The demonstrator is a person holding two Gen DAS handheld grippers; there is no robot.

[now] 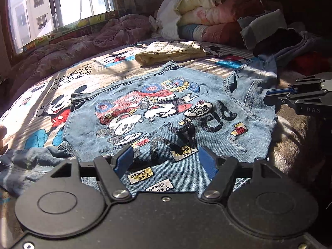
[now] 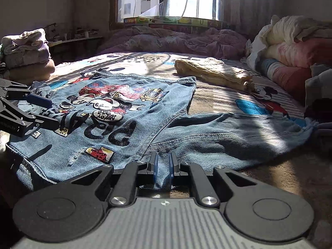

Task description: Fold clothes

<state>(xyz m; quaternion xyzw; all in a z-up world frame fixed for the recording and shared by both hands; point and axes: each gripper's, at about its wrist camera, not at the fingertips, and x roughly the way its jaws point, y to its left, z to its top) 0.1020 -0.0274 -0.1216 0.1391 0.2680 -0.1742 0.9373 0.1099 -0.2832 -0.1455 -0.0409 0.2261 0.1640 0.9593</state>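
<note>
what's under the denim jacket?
The denim jacket lies flat, printed back up, on a cartoon-mouse bedspread, which shows around its edges. Whatever lies beneath the jacket's middle is covered. The right tool pinches its near edge.

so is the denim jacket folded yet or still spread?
Spread. The denim jacket lies flat on the bed, printed back up, one sleeve stretched out sideways. No fold visible. The right gripper is pinching its near edge.
</note>
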